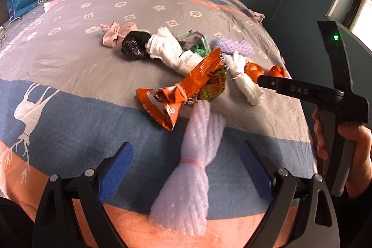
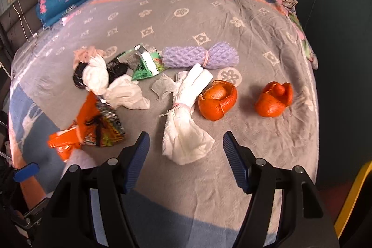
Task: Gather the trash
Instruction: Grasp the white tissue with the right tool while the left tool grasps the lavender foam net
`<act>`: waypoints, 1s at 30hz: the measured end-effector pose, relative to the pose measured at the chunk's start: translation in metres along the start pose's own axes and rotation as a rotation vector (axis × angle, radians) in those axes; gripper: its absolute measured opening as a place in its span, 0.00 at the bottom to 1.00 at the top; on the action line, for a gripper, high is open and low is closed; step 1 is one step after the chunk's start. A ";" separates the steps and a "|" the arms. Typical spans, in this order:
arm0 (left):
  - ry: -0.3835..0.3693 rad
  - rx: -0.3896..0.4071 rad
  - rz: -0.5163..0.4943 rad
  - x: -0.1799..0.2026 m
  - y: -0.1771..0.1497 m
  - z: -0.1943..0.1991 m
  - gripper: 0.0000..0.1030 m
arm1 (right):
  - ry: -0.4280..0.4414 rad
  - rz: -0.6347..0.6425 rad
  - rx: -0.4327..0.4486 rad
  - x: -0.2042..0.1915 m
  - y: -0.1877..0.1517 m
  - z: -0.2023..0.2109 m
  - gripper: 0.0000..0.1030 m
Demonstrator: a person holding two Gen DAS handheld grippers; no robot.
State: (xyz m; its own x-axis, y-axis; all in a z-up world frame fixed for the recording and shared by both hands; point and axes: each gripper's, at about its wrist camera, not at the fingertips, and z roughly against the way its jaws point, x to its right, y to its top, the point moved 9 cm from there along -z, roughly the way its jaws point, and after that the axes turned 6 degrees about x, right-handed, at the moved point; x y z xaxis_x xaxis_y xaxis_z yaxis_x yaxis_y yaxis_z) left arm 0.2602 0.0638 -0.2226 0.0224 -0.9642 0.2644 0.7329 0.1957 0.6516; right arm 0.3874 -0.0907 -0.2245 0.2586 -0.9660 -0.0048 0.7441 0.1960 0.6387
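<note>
Trash lies scattered over the patterned grey, blue and orange bedspread (image 2: 186,15), most of it toward the bed's near right corner. The left tool (image 1: 186,169) hovers with its blue pads spread wide on either side of a pale white foam-net sleeve cinched at its middle by a pink rubber band (image 1: 188,169); nothing is gripped. The right tool (image 2: 186,150) is likewise wide and empty, its pads flanking the near end of a white tissue bundle tied with a pink band (image 2: 186,122).

Beyond these sit a crumpled orange foil snack bag (image 1: 183,90), two hollow orange peels (image 2: 217,99) (image 2: 274,99), a lilac foam net also banded at the waist (image 2: 200,57), a green-and-silver wrapper (image 2: 146,64), loose white tissue (image 2: 125,92) and a black plastic wad (image 1: 133,45).

Everything here is likely very light and soft. The foam sleeve should compress and spring back, so the banded waist looks the firmest place to pinch. The tissue bundle is limp; closing at or near its band should hold it best, since the flared end could tear or slip. The peels are probably brittle at the rim.
</note>
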 end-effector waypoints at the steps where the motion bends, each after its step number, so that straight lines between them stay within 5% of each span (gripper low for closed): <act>1: 0.000 -0.006 0.002 -0.001 -0.001 -0.002 0.87 | -0.001 0.001 -0.012 0.000 -0.001 -0.007 0.60; 12: 0.000 -0.055 -0.033 0.007 -0.012 -0.022 0.74 | -0.002 0.011 -0.067 -0.002 -0.005 -0.053 0.50; 14: -0.008 -0.079 -0.034 0.009 -0.017 -0.028 0.67 | -0.003 0.004 -0.089 -0.001 -0.007 -0.062 0.46; 16: -0.008 -0.103 -0.041 0.010 -0.022 -0.033 0.46 | -0.004 -0.010 -0.098 0.001 -0.009 -0.068 0.41; 19: -0.010 -0.101 -0.052 0.013 -0.023 -0.035 0.31 | 0.001 -0.021 -0.098 0.004 -0.009 -0.070 0.30; 22: -0.014 -0.086 -0.069 0.017 -0.022 -0.033 0.28 | 0.015 -0.023 -0.095 0.004 -0.008 -0.071 0.20; 30: -0.073 -0.043 -0.031 0.019 -0.013 -0.022 0.26 | 0.053 -0.033 -0.090 0.000 -0.002 -0.063 0.14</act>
State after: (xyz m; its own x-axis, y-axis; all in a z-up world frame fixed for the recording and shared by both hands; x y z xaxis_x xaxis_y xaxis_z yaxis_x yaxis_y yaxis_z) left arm 0.2657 0.0395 -0.2415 -0.0496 -0.9537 0.2968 0.7612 0.1563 0.6294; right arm 0.4244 -0.0804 -0.2745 0.2640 -0.9622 -0.0671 0.8041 0.1811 0.5662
